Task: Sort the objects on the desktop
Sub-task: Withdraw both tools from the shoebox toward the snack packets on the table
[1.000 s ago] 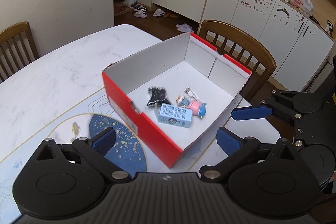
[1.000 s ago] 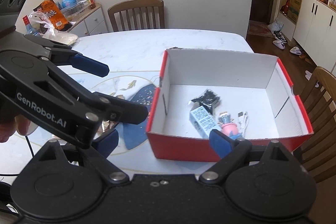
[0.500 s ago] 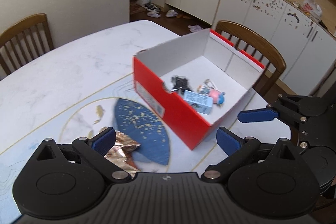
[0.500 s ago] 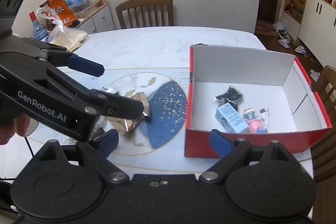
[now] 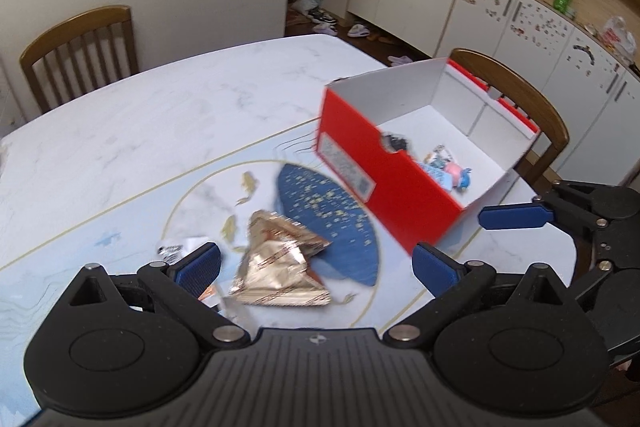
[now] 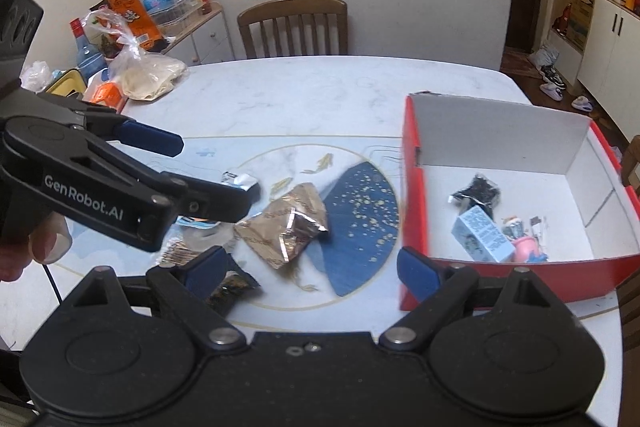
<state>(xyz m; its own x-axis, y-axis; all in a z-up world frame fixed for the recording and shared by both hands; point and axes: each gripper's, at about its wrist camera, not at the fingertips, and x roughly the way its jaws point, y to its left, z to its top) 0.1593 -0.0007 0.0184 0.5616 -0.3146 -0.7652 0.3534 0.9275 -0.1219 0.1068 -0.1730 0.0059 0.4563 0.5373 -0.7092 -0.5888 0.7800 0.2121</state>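
A crumpled gold foil packet (image 5: 280, 259) (image 6: 288, 223) lies on the table's blue fan pattern, left of the red shoe box (image 5: 404, 203) (image 6: 414, 195). Inside the box lie a light blue carton (image 6: 482, 235), a black packet (image 6: 476, 193) and a pink toy (image 6: 526, 249). My left gripper (image 5: 316, 265) (image 6: 214, 171) hovers open just above the gold packet and holds nothing. My right gripper (image 6: 311, 271) is open and empty too, near the table's front edge. A small white sachet (image 6: 238, 179) and a dark packet (image 6: 232, 287) lie beside the gold packet, partly hidden by fingers.
Wooden chairs stand at the far side (image 6: 292, 27) and behind the box (image 5: 516, 95). A low sideboard (image 6: 188, 35) at the back left holds bags and bottles. White cabinets (image 5: 520, 39) line the room beyond. More flat wrappers (image 6: 192, 223) lie under the left gripper.
Both grippers have swung left, away from the box and over the loose wrappers. The gold packet has come into view between the left fingers. Both stayed open.
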